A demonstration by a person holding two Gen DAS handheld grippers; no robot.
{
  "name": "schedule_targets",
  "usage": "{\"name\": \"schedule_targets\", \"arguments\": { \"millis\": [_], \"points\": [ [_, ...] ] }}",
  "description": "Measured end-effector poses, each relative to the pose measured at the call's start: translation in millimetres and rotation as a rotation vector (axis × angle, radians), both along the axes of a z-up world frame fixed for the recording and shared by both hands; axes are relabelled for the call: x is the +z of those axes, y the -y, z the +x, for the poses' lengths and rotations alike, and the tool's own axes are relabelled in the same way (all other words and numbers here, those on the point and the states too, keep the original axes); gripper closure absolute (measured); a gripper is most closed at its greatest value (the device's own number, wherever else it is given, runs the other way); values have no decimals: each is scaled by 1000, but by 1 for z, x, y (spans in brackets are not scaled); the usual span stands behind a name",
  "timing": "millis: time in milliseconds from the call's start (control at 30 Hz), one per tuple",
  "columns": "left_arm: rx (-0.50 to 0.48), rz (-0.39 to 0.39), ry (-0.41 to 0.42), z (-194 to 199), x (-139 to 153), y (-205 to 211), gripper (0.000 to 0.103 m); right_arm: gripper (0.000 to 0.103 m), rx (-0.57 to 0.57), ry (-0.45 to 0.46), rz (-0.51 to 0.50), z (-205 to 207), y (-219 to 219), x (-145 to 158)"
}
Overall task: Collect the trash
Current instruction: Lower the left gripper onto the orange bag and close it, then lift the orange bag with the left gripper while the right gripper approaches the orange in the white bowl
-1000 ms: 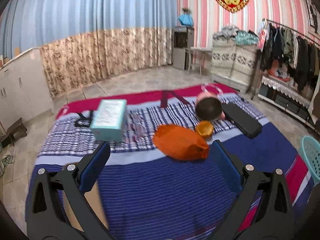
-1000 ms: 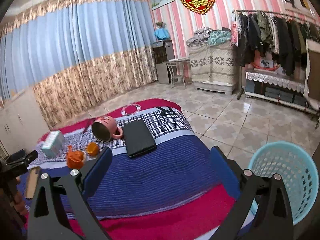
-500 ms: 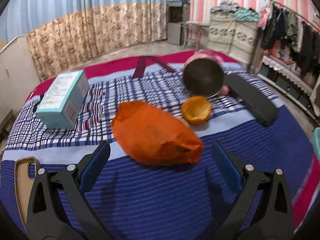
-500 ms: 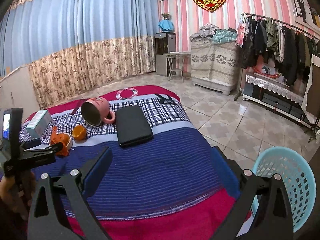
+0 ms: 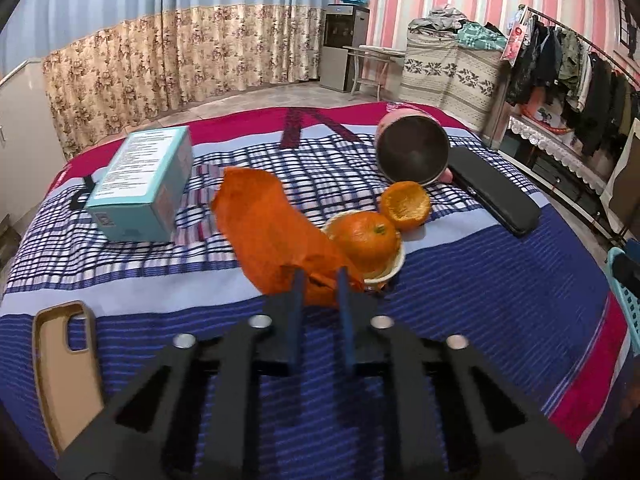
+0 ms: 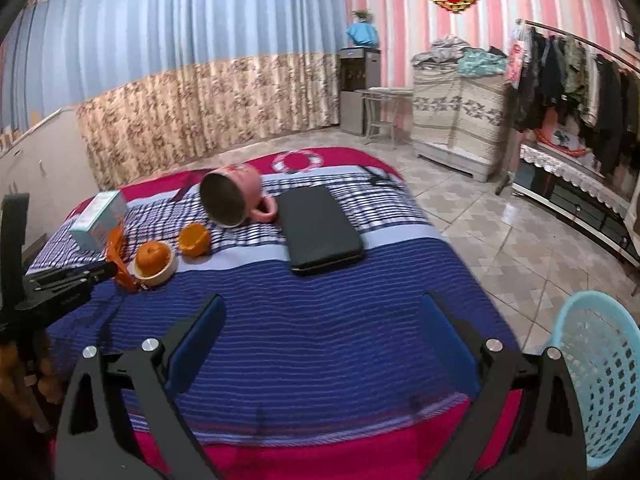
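So the left gripper (image 5: 319, 280) has just snapped its jaws together and they're pinching the near edge of the crumpled orange plastic bag (image 5: 272, 236), right at the fingertips, with the bag rearing up and away from them toward the left. Risk number one, I'd say: it's only got a thin bit of the rim, so the film could slide out once it's lifted. Just right of the tips, touching the bag, sits a whole orange (image 5: 366, 236) perched on a small cream bowl (image 5: 388, 272), and dragging the bag could easily tip that over. A bit further right and ahead is an empty half orange peel (image 5: 406, 205), which looks like trash too, then the pink mug lying on its side (image 5: 414, 156) and the flat black case (image 5: 496, 196) beyond. Ahead-left is the light teal cardboard box (image 5: 140, 188). The right gripper (image 6: 322, 344) is spread wide with nothing in it, hovering over the striped blue blanket (image 6: 320, 320), and the pale blue plastic basket (image 6: 600, 380) is off to its right on the floor, a fair carry from the bag. Can't tell what's inside the bag, or how much of it sits between the pads. The tan phone case (image 5: 60, 368) near-left is cut off by the gripper body.
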State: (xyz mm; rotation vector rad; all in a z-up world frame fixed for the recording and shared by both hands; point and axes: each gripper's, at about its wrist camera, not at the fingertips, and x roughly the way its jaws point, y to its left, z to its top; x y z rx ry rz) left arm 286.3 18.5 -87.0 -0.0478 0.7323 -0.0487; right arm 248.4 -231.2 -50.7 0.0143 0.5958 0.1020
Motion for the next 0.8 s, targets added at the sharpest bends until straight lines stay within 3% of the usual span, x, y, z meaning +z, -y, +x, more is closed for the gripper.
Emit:
{"name": "schedule_targets", "arguments": {
  "millis": [67, 367, 467, 500, 567, 633, 800],
  "points": [
    [22, 12, 11, -4, 4, -10, 102, 10, 30, -9, -5, 6, -15, -3],
    [137, -24, 40, -16, 13, -65, 102, 28, 193, -74, 15, 45, -95, -16],
    [123, -60, 32, -9, 17, -64, 101, 29, 208, -84, 3, 51, -110, -19],
    [113, -69, 29, -5, 18, -61, 97, 29, 203, -87, 2, 50, -110, -21],
    [101, -85, 24, 4, 20, -54, 59, 29, 183, -94, -9, 49, -105, -24],
    [87, -103, 19, 14, 21, -46, 37, 29, 153, -99, -16, 47, -96, -26],
    [79, -127, -51, 47, 7, -28, 35, 29, 71, -113, 8, 48, -64, -25]
  ]
}}
